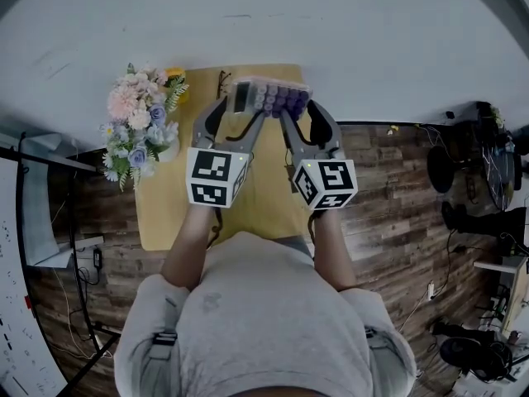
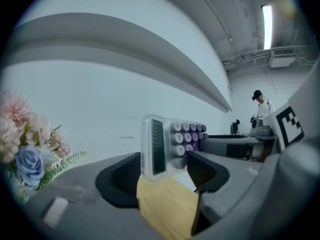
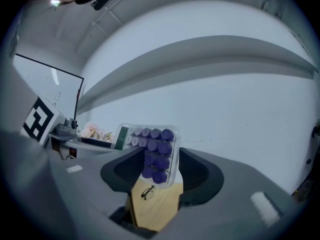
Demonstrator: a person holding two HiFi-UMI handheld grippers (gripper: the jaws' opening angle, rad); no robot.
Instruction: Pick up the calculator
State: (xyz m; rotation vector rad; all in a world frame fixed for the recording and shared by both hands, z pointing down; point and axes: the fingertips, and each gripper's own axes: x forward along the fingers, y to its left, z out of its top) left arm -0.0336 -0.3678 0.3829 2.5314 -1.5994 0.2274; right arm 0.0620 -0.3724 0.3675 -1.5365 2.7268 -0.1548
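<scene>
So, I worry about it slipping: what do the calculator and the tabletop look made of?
The calculator: glossy clear plastic shell, judging by its see-through rim; the rounded purple keys look like smooth plastic too. The tabletop: pale wood or wood-look laminate, matte, with faint grain.

A bouquet (image 1: 139,122) of pale pink and blue flowers stands at the left edge of a light wooden table (image 1: 165,213); what look like eyeglasses (image 3: 147,192) lie near its far edge; dark plank floor (image 1: 397,188) spreads around it

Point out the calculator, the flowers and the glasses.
calculator (image 1: 273,98), head view, on its purple keys
flowers (image 1: 139,121), head view, middle of the bunch
glasses (image 3: 146,192), right gripper view, on the frame
</scene>
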